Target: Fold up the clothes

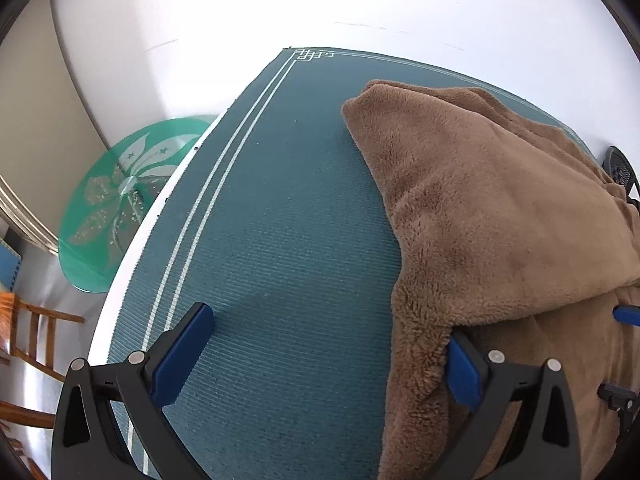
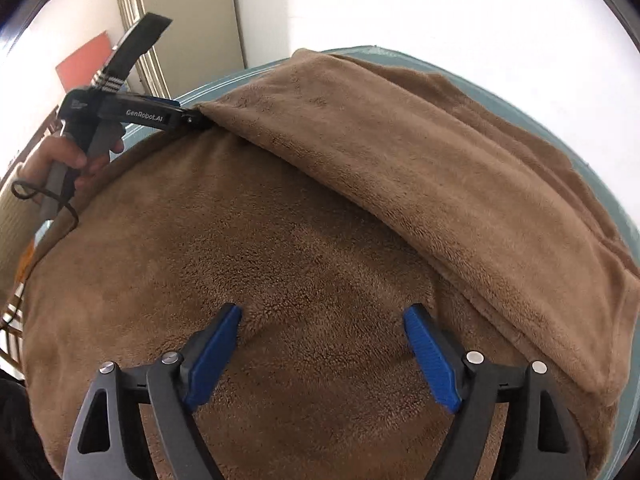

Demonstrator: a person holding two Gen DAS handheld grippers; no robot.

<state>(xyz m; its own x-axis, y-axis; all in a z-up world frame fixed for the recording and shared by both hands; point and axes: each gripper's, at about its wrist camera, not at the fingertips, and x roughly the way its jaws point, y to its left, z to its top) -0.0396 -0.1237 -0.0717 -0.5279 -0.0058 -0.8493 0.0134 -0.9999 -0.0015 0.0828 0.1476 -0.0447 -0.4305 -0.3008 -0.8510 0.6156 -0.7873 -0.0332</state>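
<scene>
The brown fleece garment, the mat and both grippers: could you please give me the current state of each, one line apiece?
brown fleece garment: lying on the mat, partly folded, one flap laid over the rest.
teal mat: flat, partly covered by the garment.
left gripper: open, one finger against the garment's edge.
right gripper: open above the fleece, gripping nothing.
green glass disc: beside the mat, untouched.

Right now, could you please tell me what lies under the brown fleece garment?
A teal mat with white border lines lies under the brown fleece garment, on a white table. How far the mat runs beneath, and anything else under there, is covered.
</scene>
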